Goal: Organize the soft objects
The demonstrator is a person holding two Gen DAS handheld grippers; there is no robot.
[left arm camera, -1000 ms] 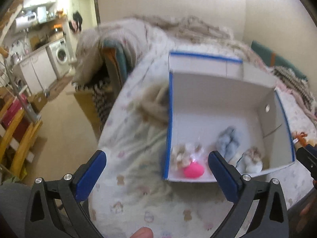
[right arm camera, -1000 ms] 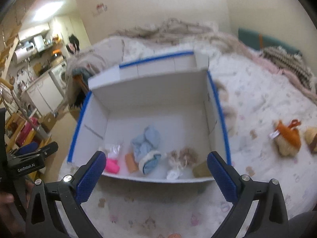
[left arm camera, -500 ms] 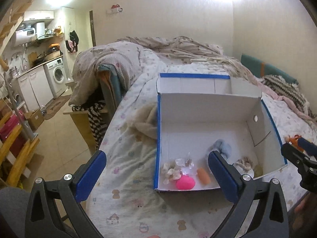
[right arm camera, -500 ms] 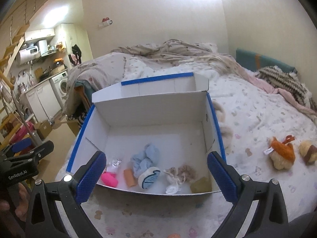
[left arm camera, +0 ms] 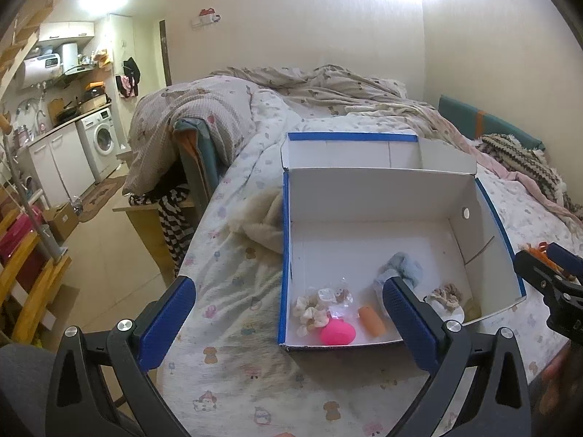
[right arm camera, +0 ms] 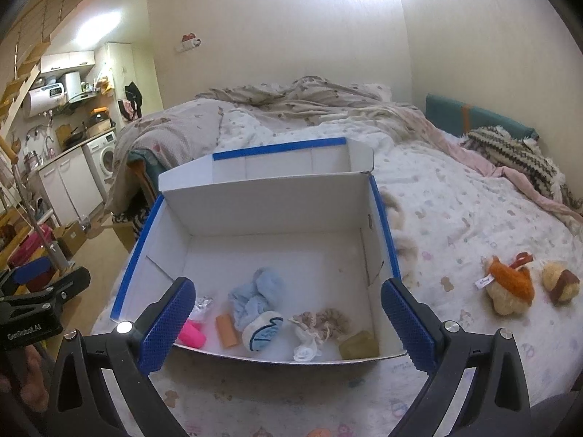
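A white cardboard box with blue edges [left arm camera: 371, 196] [right arm camera: 277, 200] lies open on the bed. Inside it lie a pink egg-shaped toy [left arm camera: 337, 332] [right arm camera: 191, 332], an orange piece [left arm camera: 371, 321] [right arm camera: 226, 329], a light blue cloth [left arm camera: 402, 273] [right arm camera: 257, 293], beige scrunchies [left arm camera: 309, 311] [right arm camera: 322, 322] and a tan block [right arm camera: 359, 344]. An orange plush [right arm camera: 508, 289] and a brown-and-cream plush [right arm camera: 559, 282] lie on the sheet right of the box. My left gripper [left arm camera: 288, 324] is open and empty before the box's near left corner. My right gripper [right arm camera: 288, 324] is open and empty above the near wall.
A rumpled quilt [left arm camera: 328, 83] covers the bed's far end, a striped knit blanket [right arm camera: 517, 156] lies far right. A furry cream cloth [left arm camera: 260, 218] sits left of the box. The bed edge drops to the floor on the left, with a washing machine [left arm camera: 102, 138] beyond.
Both grippers have pulled back and risen from the box, so more of the room and bed shows. The items in the box have not moved.
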